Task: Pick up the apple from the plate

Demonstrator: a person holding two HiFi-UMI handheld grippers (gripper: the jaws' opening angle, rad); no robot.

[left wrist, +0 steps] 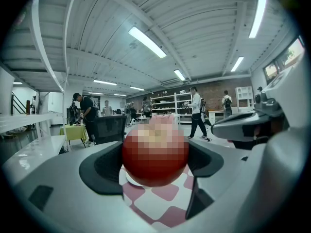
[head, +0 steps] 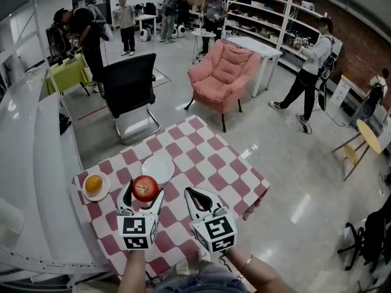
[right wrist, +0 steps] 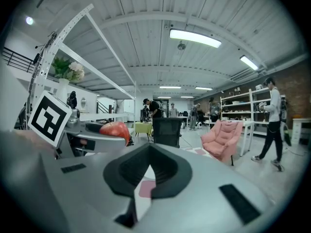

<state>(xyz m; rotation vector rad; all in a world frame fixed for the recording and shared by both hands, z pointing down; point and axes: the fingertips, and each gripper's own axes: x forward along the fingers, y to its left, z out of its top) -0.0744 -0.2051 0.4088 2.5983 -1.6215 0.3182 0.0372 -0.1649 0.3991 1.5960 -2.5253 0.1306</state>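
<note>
Since each gripper view looks straight along its own jaws, I can read both plainly. Of my two grippers, the left gripper [head: 145, 192] is clamped on the one apple [head: 145, 187], with a jaw pressed to each side of it. In the left gripper view the fruit fills the gap between the dark pads. The right gripper [head: 193, 193] has its jaws brought together with nothing between them. It sits just beside the left one, over the table [head: 215, 163]. From the right gripper view I see the apple off to the left, red, held in the other gripper.

The apple is up off the red-and-white checked cloth and rests on neither plate. I count two plates. An empty plate [head: 157, 168] lies just beyond the apple, and a second plate [head: 102, 192] near the table's left edge carries one orange [head: 93, 184]. Below the apple, the left gripper view shows checks and a pale curved edge that looks like the empty plate's rim.

Beyond the table stand one black chair [head: 127, 84] and one pink armchair [head: 223, 75]. Several people are about the room, and those at the back are too small for me to count.
</note>
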